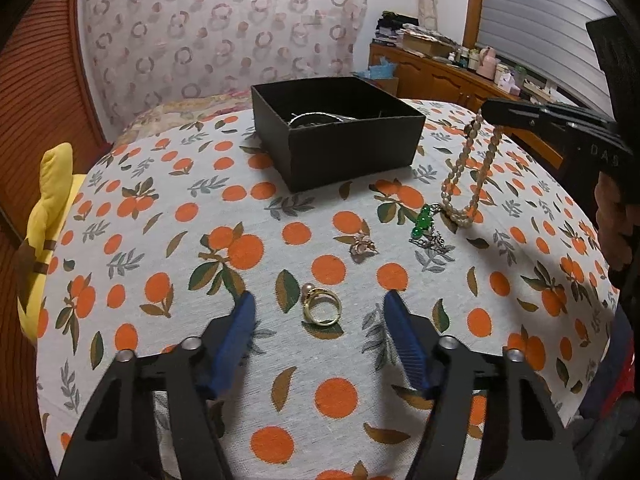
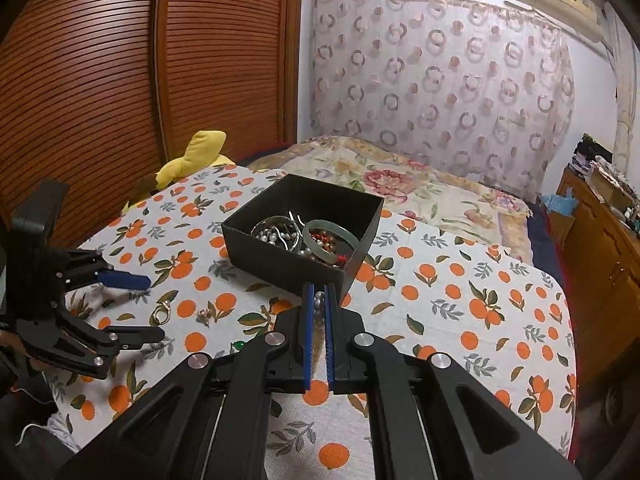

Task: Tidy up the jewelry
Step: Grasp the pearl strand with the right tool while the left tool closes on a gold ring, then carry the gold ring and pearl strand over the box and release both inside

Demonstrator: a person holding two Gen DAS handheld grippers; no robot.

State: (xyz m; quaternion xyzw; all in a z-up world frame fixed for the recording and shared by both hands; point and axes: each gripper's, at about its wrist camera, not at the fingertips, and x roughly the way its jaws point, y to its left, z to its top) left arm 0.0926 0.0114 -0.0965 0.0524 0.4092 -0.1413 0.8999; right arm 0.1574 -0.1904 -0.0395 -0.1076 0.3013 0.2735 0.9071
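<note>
A black open box (image 1: 340,136) stands mid-table; the right wrist view shows the box (image 2: 280,264) holding a green bangle (image 2: 330,240), pearls and beads. My left gripper (image 1: 320,312) is open, low over the cloth, with a gold pearl ring (image 1: 321,307) between its fingers. My right gripper (image 2: 319,304) is shut on a pearl necklace (image 1: 468,172), which hangs from it with its lower end on the table. A green pendant (image 1: 424,222) and a small rose-gold piece (image 1: 362,246) lie on the cloth.
The table has an orange-print cloth (image 1: 200,240). A yellow plush toy (image 1: 48,216) sits at its left edge. A bed (image 2: 420,192) lies behind the table. A wooden cabinet (image 1: 440,76) with clutter stands at the far right.
</note>
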